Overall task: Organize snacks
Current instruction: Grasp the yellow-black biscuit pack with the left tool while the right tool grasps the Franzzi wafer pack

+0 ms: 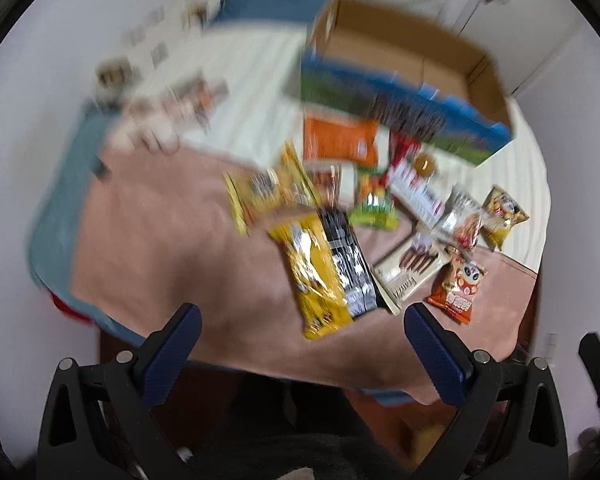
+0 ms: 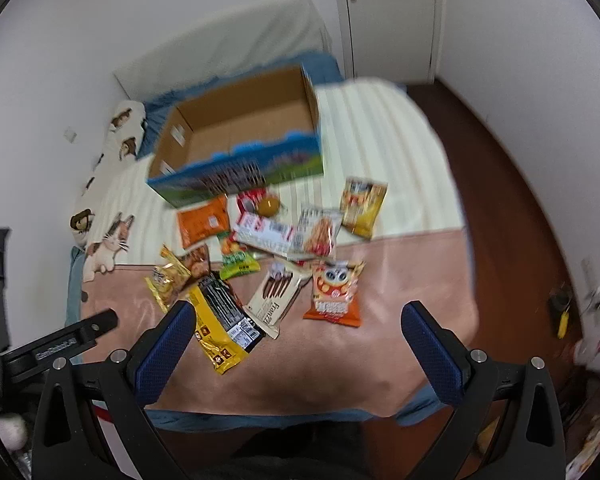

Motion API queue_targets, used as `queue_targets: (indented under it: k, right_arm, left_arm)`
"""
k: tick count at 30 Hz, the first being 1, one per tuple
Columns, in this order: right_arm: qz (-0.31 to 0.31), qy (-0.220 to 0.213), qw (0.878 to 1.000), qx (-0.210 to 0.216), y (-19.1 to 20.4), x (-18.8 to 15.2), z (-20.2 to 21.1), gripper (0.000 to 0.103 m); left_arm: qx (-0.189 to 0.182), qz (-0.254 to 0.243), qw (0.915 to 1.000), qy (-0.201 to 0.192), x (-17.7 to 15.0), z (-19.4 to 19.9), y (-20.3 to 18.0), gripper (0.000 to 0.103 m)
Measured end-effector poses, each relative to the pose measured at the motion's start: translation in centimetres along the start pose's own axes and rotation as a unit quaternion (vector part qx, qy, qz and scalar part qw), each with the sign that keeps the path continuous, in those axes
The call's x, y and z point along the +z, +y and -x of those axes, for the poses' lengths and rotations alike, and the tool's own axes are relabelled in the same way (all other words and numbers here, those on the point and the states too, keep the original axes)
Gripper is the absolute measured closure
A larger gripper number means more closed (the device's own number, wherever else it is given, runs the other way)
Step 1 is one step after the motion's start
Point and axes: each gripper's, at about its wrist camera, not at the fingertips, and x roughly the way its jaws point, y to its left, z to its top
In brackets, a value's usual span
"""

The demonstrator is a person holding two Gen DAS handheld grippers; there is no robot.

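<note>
Several snack packs lie scattered on a bed. A yellow and black bag lies nearest. Beside it are a cream biscuit-stick box and an orange panda bag. An open cardboard box with blue and green print stands behind the pile, empty inside. My left gripper is open and empty, above the bed's near edge. My right gripper is open and empty, also short of the pile. Both views are blurred.
The bed has a pink blanket in front and a cream striped cover behind. A cat-print pillow lies at the left. Dark wooden floor runs along the right. The left gripper's body shows at the right view's lower left.
</note>
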Motion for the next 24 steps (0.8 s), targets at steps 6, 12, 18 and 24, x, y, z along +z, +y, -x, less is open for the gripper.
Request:
queue_targets:
  k: [6,12,18,24]
  right_arm:
    - [-0.028,0.086,0.996,0.023,-1.2,0.5,-11.1,0.0]
    - [-0.051,0.136,0.989,0.025,-2.2,-0.3,-17.6,0.0]
    - [-0.073,0.156,0.985,0.013,-4.4,-0.6,-20.6,0.0]
    - [-0.094,0.173,0.98,0.024,-5.7,-0.2,-22.0,0.0]
  left_arm:
    - [-0.088,0.115,0.9816,0.124,2.2,-12.2,1.6,0.001]
    - [-0.086,0.158,0.9689,0.17,3.2,-20.1,0.5,0.001]
    - [-0.028,0.119,0.9803,0.155,2.7,-23.2,-2.7,0.006]
    - [0.036,0.0,0.9951,0.092,0.8,-22.0,-6.0,0.015]
